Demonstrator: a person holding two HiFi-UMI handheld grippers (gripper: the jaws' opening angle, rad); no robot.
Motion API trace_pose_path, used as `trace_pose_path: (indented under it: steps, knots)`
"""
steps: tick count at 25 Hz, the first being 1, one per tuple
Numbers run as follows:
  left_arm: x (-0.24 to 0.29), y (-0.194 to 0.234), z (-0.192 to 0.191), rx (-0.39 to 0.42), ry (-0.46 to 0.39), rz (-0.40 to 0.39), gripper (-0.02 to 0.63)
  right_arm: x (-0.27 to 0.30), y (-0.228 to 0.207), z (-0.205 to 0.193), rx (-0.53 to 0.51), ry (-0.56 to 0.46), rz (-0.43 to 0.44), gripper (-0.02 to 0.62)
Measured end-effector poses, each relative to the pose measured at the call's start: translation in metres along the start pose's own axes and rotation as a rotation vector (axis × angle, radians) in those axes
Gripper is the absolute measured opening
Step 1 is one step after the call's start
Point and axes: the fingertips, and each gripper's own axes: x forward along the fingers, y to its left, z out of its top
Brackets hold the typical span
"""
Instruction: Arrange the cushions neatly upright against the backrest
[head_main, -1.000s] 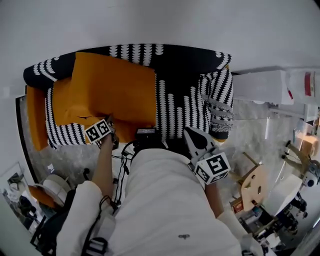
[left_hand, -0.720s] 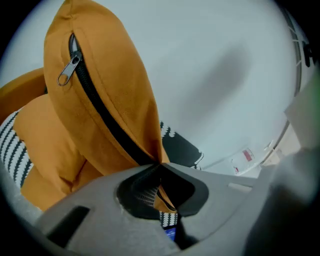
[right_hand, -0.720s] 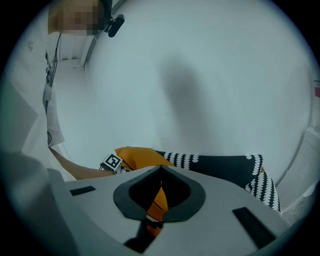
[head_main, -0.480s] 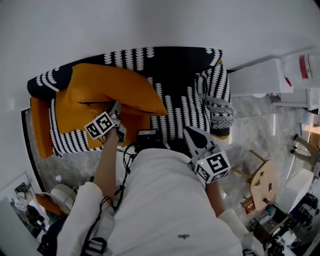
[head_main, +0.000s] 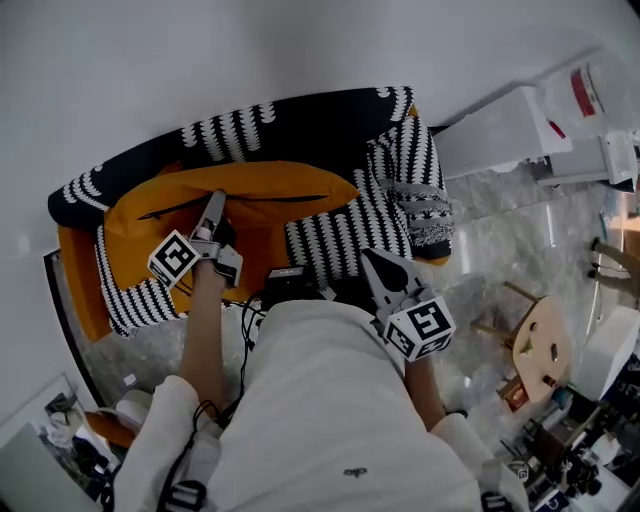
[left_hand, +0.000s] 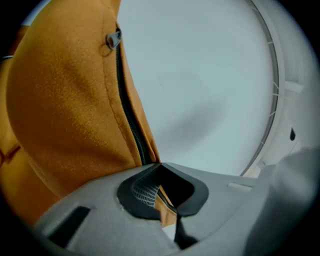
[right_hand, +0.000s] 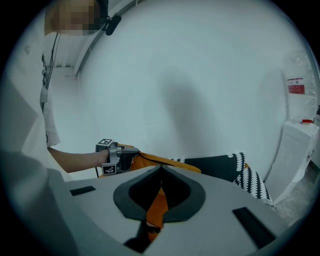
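The red label (head_main: 583, 92) on the white unit (head_main: 490, 140) is too small to read. The orange cushion (head_main: 270, 188) runs lengthwise along the backrest (head_main: 300, 120), zip edge up, with the left gripper (head_main: 213, 203) clamping its fingers on that edge. The right gripper (head_main: 376, 262) has its fingers together.

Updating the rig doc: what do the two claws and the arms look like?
Left claw and right claw: grey, tapering to a point, black inside. Each carries a white cube with black square markers. Black cables run beside the left forearm. White short sleeves.
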Motion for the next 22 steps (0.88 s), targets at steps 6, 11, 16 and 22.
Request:
trace_pose_path:
  steps: [6,11,16,22]
  knots:
    - [0.016,-0.063,-0.056,-0.010,0.169,-0.182,0.011,-0.008,-0.001,-0.004,0.016,-0.002,0.003,0.008]
    - [0.041,-0.089,-0.112,0.114,0.332,-0.220,0.011,-0.016,-0.003,-0.013,0.046,0.000,-0.013,0.009]
    - [0.070,-0.105,-0.185,0.199,0.553,-0.252,0.011,-0.032,-0.023,-0.014,0.075,-0.014,-0.085,0.009]
    - [0.110,-0.091,-0.244,0.220,0.705,-0.221,0.011,-0.061,-0.062,-0.023,0.128,-0.024,-0.186,0.008]
